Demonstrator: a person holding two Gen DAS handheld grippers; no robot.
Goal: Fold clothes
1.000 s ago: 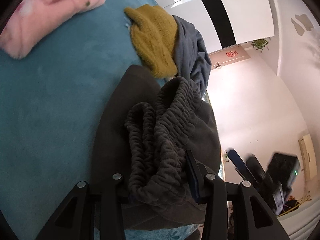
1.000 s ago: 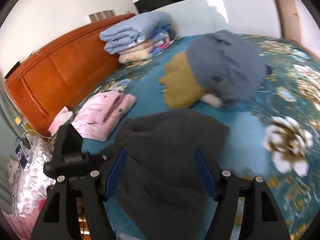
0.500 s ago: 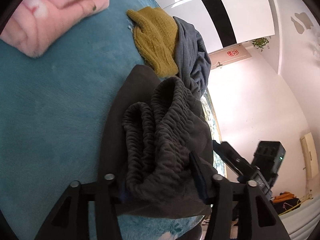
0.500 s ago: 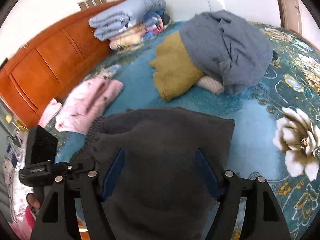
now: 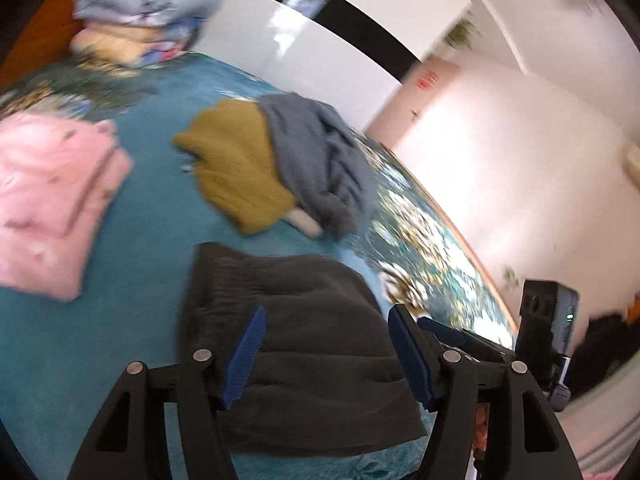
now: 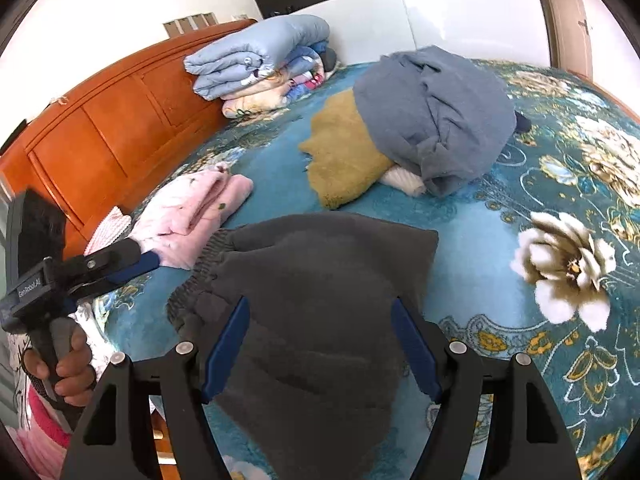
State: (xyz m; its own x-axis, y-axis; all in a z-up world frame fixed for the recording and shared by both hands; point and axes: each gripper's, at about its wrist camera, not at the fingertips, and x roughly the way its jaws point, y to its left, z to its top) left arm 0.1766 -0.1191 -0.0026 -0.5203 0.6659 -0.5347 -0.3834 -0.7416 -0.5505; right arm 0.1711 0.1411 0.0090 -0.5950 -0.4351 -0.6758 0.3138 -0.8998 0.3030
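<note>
A dark grey garment with an elastic waistband (image 5: pixel 304 344) lies folded flat on the teal floral bedspread (image 5: pixel 132 264); it also shows in the right wrist view (image 6: pixel 320 304). My left gripper (image 5: pixel 326 344) is open and empty, raised above the garment. In the right wrist view it (image 6: pixel 132 264) hangs at the garment's left edge, held by a hand. My right gripper (image 6: pixel 320 344) is open and empty over the garment's near part.
A folded pink garment (image 6: pixel 192 208) lies left of the grey one. A mustard sweater (image 6: pixel 344 152) and a crumpled blue-grey garment (image 6: pixel 432 112) lie behind. Folded quilts (image 6: pixel 260 60) are stacked against the orange wooden headboard (image 6: pixel 112 128). The bed edge runs along the right (image 5: pixel 472 256).
My left gripper has opened, let go of the bunched waistband and pulled up and back. The grey garment now lies flat on the bed. My right gripper stays open.
</note>
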